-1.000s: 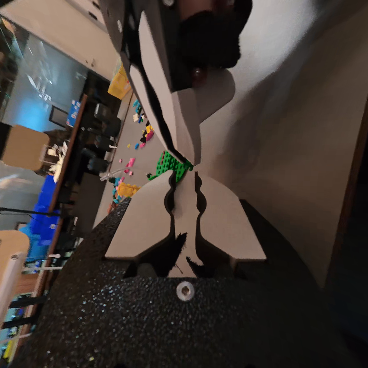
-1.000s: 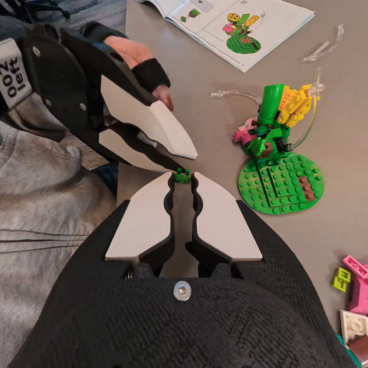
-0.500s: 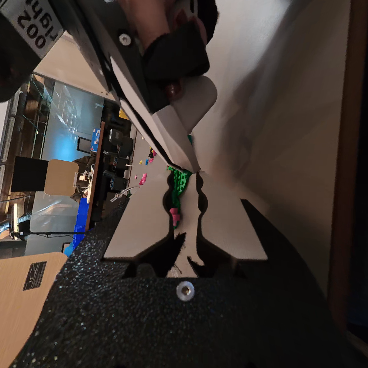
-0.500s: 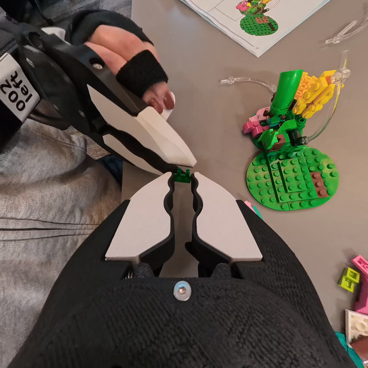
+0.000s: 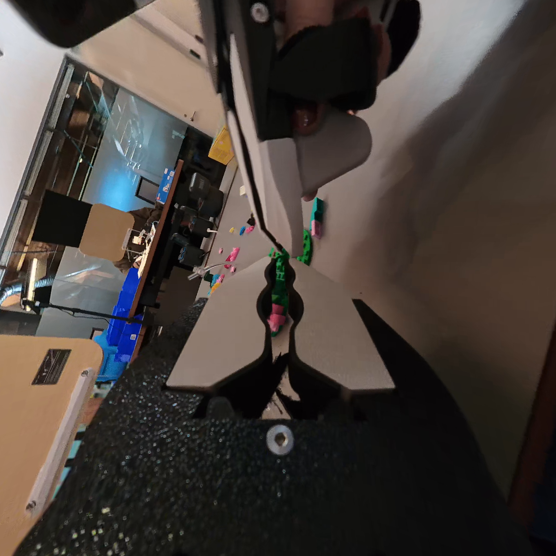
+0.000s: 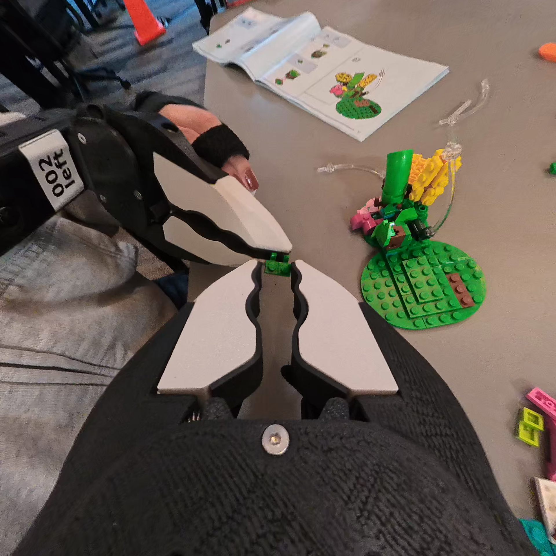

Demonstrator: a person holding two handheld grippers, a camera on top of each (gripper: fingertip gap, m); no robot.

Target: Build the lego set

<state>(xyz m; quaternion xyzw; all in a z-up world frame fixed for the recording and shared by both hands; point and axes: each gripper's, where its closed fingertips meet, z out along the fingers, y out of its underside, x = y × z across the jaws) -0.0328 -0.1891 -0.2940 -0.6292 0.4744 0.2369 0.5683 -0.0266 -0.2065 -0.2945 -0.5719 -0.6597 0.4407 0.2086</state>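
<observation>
R tool [image 6: 277,264] pinches a small green plate [image 6: 277,267] at its tips, above the bench [image 6: 301,168]. L tool [image 6: 278,254], in from 10 o'clock, nips the green clip piece [image 6: 278,256] on the plate's far edge. Brick model [image 6: 421,240] sits at 3 o'clock, booklet [image 6: 316,69] at 12.

Dim, blurred left view; bright, sharp, edge-warped right view.

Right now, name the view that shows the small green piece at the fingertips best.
The right wrist view: the small green piece sits lit and sharp between the right gripper fingertips, studs visible. The left wrist view shows only a dim green sliver mostly hidden by fingers.
</observation>
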